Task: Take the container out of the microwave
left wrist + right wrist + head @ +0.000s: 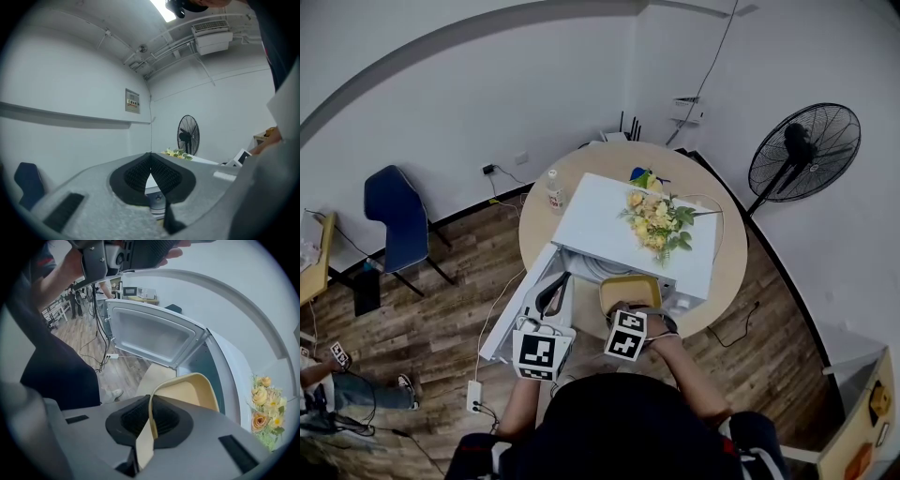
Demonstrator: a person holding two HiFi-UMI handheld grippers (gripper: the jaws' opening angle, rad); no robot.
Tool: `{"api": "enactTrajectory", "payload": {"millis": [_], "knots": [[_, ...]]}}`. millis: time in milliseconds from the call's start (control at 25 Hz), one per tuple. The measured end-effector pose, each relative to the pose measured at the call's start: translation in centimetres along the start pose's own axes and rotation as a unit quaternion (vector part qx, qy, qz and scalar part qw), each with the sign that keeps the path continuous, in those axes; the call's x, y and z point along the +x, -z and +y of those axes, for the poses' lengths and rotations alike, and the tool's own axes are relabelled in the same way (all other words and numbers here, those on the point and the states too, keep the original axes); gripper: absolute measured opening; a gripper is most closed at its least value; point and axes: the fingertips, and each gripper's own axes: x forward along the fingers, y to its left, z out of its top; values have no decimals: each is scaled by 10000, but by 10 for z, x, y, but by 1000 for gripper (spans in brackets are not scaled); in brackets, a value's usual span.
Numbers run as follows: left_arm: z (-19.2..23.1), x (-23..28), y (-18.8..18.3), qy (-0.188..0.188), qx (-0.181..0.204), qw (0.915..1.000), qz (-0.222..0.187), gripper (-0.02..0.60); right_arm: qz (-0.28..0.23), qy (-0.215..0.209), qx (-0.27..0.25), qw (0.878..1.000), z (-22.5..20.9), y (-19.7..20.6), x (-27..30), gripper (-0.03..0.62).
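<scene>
A white microwave (623, 234) stands on a round table (727, 272), its door (517, 319) swung open to the left. A beige container (630, 289) hangs at the mouth of the cavity. My right gripper (630, 309) is shut on its near rim. In the right gripper view the container's wall (187, 390) runs up between the pads of the right gripper (150, 420), with the open door (154, 336) behind. My left gripper (553, 295) sits beside the door, pointing level. In its own view the left gripper (151, 157) has its tips touching and holds nothing.
A bunch of yellow flowers (656, 220) lies on top of the microwave. A small bottle (553, 190) stands on the table at its left. A black fan (803, 150) stands to the right, a blue chair (394, 216) to the left, a power strip (474, 396) on the floor.
</scene>
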Motion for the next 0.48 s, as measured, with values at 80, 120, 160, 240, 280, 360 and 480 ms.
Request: {"api": "enactTrajectory", "payload": {"millis": [80,120,160,240,280,360,480], "knots": [[0,-1,-1,-8,-15,10000,-12,12,19,4,-33,10000,2,1,0,20],[-1,-1,-1,-6,-27,10000,-17,12,18,2,-41,10000,2,2,1,20],[-2,-1,-1,-4,-37,10000,-20,12,19,-2,-42,10000,3,3,1,20],[-3,-2,-1,-11,-47,10000,-26,12,20,-14,-30,10000,4,4,1,20],[-4,-2,-1,-15,-48,10000,-27,12,16,-19,-22,10000,4,5,0,20],[-4,-3,0,-23,-36,10000,-21,12,14,-23,-16,10000,5,5,0,20],[-3,-5,0,-40,-21,10000,-14,12,4,-21,-25,10000,6,5,0,20]]}}
